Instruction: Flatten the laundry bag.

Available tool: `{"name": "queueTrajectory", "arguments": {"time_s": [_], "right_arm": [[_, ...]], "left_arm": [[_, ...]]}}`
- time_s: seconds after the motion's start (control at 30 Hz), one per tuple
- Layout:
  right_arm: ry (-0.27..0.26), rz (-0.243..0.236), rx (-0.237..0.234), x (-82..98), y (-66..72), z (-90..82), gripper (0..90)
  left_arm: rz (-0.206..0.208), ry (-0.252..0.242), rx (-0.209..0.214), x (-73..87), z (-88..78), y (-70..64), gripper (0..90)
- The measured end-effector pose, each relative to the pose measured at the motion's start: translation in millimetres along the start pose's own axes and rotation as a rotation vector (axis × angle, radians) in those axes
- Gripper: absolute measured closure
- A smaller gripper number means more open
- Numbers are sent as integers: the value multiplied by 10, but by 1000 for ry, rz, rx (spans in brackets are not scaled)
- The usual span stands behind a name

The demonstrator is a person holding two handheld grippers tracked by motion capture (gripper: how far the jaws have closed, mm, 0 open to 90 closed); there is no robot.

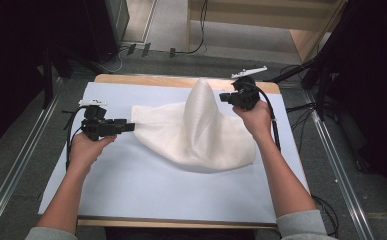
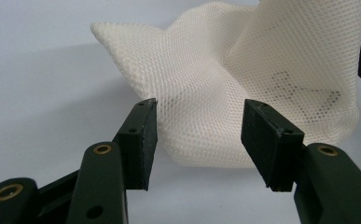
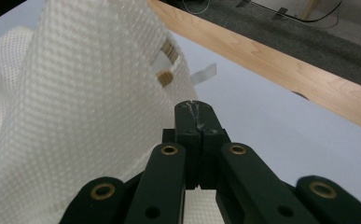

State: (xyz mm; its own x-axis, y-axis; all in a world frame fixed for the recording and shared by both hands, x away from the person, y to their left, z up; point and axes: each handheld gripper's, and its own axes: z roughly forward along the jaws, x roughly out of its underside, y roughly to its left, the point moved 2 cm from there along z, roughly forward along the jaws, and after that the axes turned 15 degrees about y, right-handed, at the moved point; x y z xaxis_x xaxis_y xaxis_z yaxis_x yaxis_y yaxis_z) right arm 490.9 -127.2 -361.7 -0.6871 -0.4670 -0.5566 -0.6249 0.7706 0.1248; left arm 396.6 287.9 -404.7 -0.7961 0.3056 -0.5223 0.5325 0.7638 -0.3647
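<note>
The bench, covered with a pale blue sheet, carries a white mesh cloth across its middle. Most of the cloth lies flat, its near edge toward the person and one corner reaching out to the left. On the far right side it is pulled up into a peak that rises toward the wooden far edge of the bench.

The right gripper is raised at that peak, jaws pressed together with a thin fold of the cloth pinched between them; in the right gripper view a small label shows through the weave.

The left gripper sits low at the cloth's left corner, jaws apart. In the left gripper view the mesh bunches just beyond the pads, none of it between them.
</note>
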Motion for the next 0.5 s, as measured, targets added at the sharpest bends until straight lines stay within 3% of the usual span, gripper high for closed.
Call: {"name": "queueTrajectory", "arguments": {"time_s": [0.33,0.5], "right_arm": [[-5,-53,15,-357,0,76,900],[5,-103,-35,-424,58,69,900]], "left_arm": [[-4,4,-9,9,1,31,467],[-11,-1,-4,17,-7,52,466]]}}
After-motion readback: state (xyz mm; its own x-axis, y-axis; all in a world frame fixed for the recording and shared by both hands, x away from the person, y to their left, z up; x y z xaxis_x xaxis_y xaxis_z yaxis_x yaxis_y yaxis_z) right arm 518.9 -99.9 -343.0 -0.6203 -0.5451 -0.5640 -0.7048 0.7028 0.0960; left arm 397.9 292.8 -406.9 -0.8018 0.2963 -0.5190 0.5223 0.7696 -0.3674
